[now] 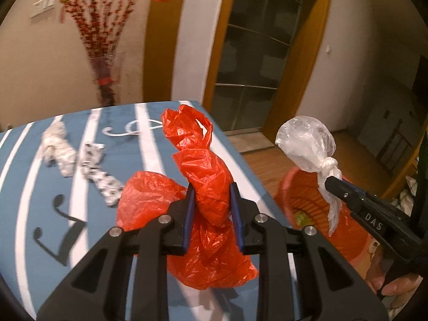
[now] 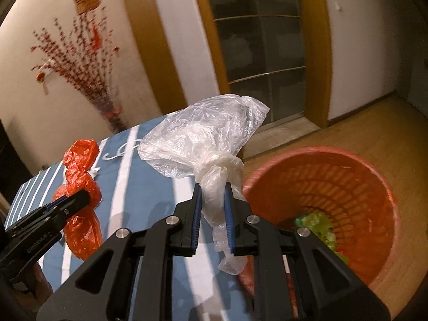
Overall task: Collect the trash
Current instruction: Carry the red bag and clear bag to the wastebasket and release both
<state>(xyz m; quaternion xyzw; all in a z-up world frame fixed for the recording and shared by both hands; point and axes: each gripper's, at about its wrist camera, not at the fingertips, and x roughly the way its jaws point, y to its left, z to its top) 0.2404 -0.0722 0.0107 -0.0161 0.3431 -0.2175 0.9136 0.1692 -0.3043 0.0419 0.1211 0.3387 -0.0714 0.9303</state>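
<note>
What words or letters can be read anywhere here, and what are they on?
"DAS": white letters on the side of the right gripper, seen from the left wrist camera.
Embossed text on the left gripper, seen from the right wrist camera: too faint to read.
Tablecloth: musical notes and a white curl only, no words.
Red wall hanging: too blurred to read.

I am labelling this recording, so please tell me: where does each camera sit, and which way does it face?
Left wrist: on the left tongs, looking along them over the striped table; they pinch a red bag. The right tongs and some fingers show.
Right wrist: on the right tongs, facing the red basket; they pinch a clear knotted bag. The left tongs show.
Shared: both bags, table, basket, door.
</note>
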